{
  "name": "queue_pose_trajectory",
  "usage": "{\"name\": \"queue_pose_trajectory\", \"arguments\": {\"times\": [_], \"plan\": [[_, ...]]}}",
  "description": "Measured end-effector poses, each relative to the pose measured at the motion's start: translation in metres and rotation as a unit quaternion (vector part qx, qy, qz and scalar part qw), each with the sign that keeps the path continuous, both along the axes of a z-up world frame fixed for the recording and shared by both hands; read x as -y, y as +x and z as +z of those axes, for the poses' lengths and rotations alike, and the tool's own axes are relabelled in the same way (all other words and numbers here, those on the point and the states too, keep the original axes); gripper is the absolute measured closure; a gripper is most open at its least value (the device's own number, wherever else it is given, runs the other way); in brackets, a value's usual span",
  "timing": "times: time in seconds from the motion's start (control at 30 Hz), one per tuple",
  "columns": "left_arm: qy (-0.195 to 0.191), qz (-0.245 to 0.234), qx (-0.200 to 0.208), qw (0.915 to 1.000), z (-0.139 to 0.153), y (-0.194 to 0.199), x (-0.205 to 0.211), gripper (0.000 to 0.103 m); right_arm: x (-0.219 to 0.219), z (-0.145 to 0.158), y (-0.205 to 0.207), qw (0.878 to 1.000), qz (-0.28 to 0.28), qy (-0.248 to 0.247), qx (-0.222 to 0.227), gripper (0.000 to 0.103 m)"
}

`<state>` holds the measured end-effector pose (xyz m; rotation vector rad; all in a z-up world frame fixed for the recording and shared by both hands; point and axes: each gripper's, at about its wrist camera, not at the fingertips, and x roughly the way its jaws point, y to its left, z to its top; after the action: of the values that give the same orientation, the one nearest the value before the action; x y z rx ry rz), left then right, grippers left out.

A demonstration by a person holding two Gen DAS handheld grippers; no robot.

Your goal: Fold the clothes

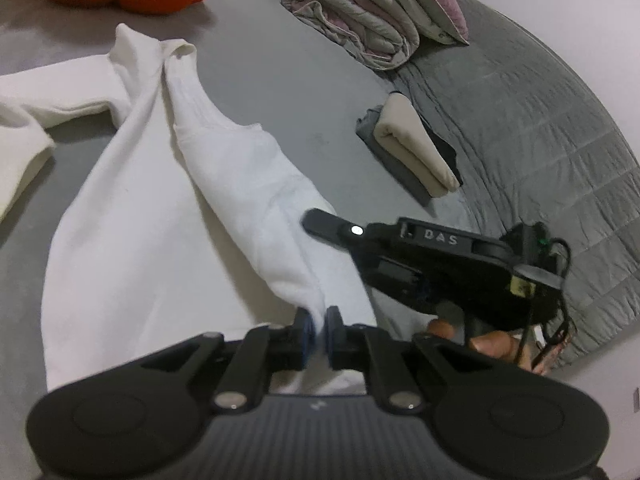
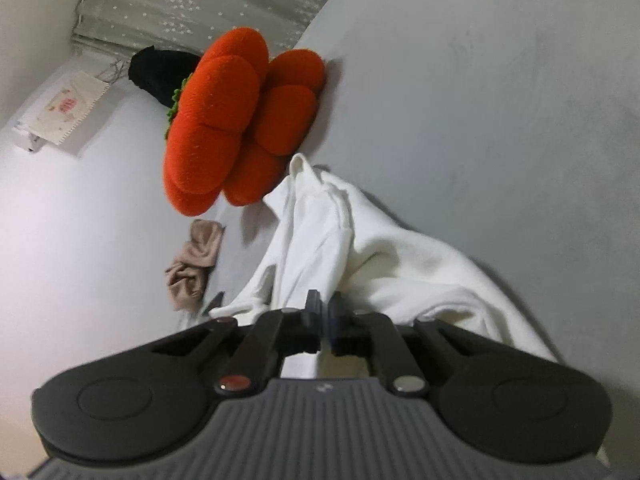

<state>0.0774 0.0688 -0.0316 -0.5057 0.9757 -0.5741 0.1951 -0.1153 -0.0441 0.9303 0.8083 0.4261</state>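
A white long-sleeved garment [image 1: 160,200] lies spread on the grey bed sheet [image 1: 280,80], its collar end far from me and one sleeve reaching out to the left. My left gripper [image 1: 318,318] is shut on a raised fold of its near edge, with cloth pinched between the blue pads. My right gripper [image 1: 316,220] comes in from the right, its tip on the garment's right side. In the right wrist view the garment [image 2: 380,248] bunches up toward the right gripper [image 2: 325,300], whose jaws stand closed with the folds running into them.
An orange flower-shaped cushion [image 2: 224,120] rests beyond the collar. A folded quilt [image 1: 360,12], a small stack of folded beige and grey clothes [image 1: 412,152] and a grey quilted blanket [image 1: 540,120] lie to the right. A crumpled beige cloth [image 2: 196,260] sits at the bed's edge.
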Motion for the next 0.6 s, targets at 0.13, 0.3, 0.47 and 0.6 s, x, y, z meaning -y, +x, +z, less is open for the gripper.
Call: {"name": "queue_pose_trajectory", "arguments": {"times": [0.13, 0.3, 0.47, 0.6], "plan": [[0.058, 0.042, 0.029, 0.9970, 0.006, 0.009, -0.009, 0.057, 0.001, 0.023, 0.002, 0.994, -0.014, -0.108, 0.021, 0.098], [0.118, 0.125, 0.034, 0.9846, 0.009, 0.037, -0.029, 0.041, 0.010, 0.041, 0.015, 0.978, -0.008, -0.207, 0.037, 0.098], [0.209, 0.202, 0.050, 0.9556, 0.007, 0.071, -0.057, 0.039, 0.023, 0.049, 0.035, 0.955, -0.011, -0.293, 0.044, 0.098], [0.277, 0.230, 0.064, 0.9307, -0.002, 0.087, -0.080, 0.038, 0.029, 0.050, 0.056, 0.932, -0.027, -0.358, 0.048, 0.098]]}}
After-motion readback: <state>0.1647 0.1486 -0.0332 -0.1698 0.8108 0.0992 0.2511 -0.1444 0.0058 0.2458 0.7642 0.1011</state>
